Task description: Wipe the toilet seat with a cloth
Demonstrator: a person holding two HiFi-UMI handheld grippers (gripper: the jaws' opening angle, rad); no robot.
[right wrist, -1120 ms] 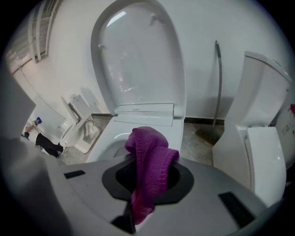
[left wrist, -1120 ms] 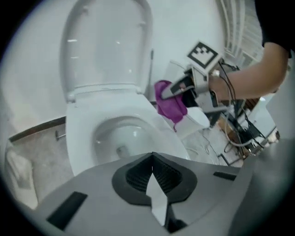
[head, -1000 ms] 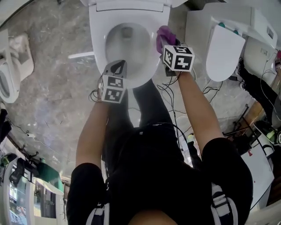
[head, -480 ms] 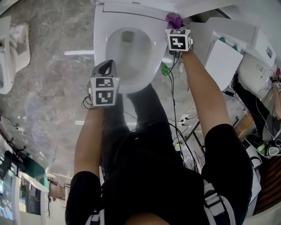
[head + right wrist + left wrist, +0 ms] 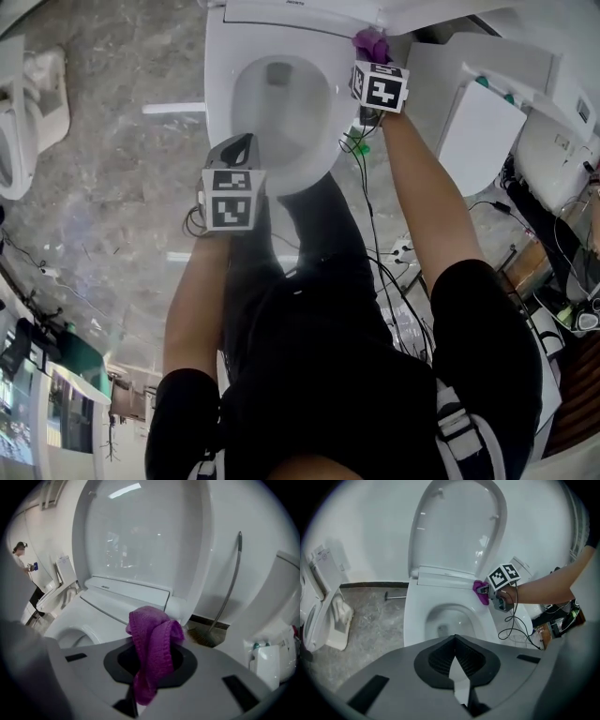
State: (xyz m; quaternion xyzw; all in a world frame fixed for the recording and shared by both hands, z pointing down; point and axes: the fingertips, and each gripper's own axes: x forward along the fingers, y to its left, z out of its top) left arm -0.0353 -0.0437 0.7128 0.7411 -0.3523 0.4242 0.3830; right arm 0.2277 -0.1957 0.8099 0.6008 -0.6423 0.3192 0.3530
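Observation:
A white toilet with its lid (image 5: pixel 457 527) raised stands ahead; the seat (image 5: pixel 220 84) rings the bowl (image 5: pixel 277 98). My right gripper (image 5: pixel 367 58) is shut on a purple cloth (image 5: pixel 371 43) (image 5: pixel 152 644) at the seat's back right corner, close by the lid hinge (image 5: pixel 176 609). The cloth also shows in the left gripper view (image 5: pixel 480 592), beside the right gripper (image 5: pixel 487 591). My left gripper (image 5: pixel 246 142) hangs over the seat's front rim, shut, with nothing between its jaws (image 5: pixel 454 665).
More white toilets and seats stand at the right (image 5: pixel 483 108) and at the left (image 5: pixel 23 112). Cables (image 5: pixel 375 234) trail on the marble floor right of the bowl. A toilet brush (image 5: pixel 220 616) leans on the wall. A person (image 5: pixel 21 555) stands far off at the left.
My right gripper has carried the purple cloth from the seat's right side back to its rear right corner. The left gripper drifted slightly along the front rim.

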